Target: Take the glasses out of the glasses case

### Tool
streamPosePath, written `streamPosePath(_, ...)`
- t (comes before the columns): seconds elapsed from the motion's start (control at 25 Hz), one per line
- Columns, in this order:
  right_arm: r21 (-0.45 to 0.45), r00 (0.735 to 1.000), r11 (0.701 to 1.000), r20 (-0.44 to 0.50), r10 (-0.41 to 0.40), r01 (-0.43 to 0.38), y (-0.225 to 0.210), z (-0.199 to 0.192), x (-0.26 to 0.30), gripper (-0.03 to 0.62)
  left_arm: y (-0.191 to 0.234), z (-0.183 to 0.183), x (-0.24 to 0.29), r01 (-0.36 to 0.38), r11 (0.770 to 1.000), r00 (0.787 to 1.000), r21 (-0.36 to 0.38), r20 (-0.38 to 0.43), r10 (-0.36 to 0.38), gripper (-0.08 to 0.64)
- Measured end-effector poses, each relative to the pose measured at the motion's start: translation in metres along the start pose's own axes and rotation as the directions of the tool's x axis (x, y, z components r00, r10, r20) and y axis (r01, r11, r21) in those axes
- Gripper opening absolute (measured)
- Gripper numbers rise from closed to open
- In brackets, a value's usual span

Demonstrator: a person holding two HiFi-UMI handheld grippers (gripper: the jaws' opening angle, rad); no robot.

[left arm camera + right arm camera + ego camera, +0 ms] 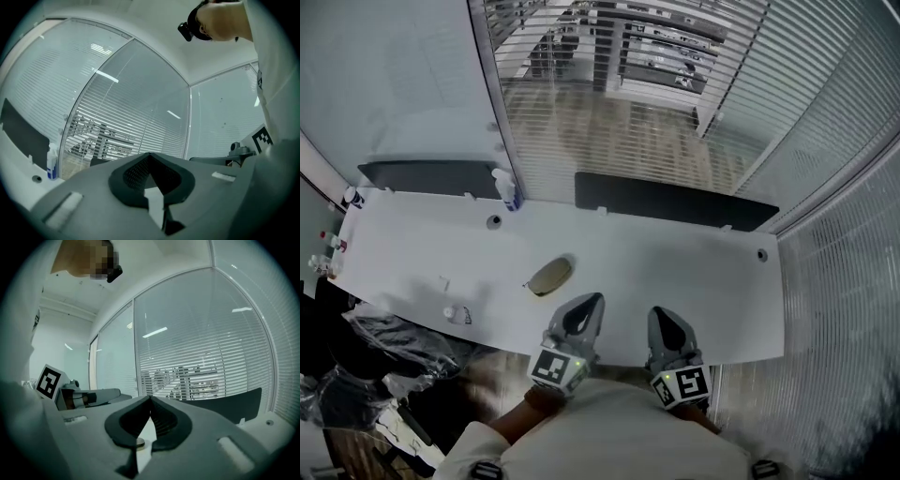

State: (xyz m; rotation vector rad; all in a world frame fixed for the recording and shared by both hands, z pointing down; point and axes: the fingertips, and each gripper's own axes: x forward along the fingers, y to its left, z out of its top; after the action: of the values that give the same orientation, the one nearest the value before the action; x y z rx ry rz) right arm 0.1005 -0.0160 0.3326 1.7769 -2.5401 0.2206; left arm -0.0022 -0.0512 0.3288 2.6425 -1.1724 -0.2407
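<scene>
An olive-brown oval glasses case (550, 276) lies closed on the white table (675, 272), left of centre. My left gripper (592, 300) is held over the table's near edge, just right of and nearer than the case, with its jaws shut and nothing between them. My right gripper (663, 314) hovers beside it to the right, also shut and empty. In the left gripper view the closed jaws (149, 155) point level towards the blinds. In the right gripper view the closed jaws (150, 399) do the same. The case shows in neither gripper view. No glasses are visible.
A small white bottle with a blue label (507, 189) stands at the table's far edge, and it also shows as a bottle (51, 161) in the left gripper view. Two dark screens (675, 202) line the far edge. Small items (457, 314) lie at the near left. Black bags (375, 347) sit below the table.
</scene>
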Motion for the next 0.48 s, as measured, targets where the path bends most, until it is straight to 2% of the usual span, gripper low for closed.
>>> streamPosePath(0.24, 0.000, 1.000, 1.000, 0.003, 0.014, -0.014, 0.000, 0.002, 0.029, 0.000, 0.010, 0.005, 0.015, 0.026, 0.999, 1.000, 0.031, 0.012, -0.026, 0.002)
streamPosePath(0.48, 0.012, 0.999, 1.000, 0.034, 0.007, -0.008, -0.017, 0.014, 0.033, 0.000, 0.000, 0.009, 0.031, 0.049, 0.996, 0.999, 0.073, 0.008, -0.050, 0.002)
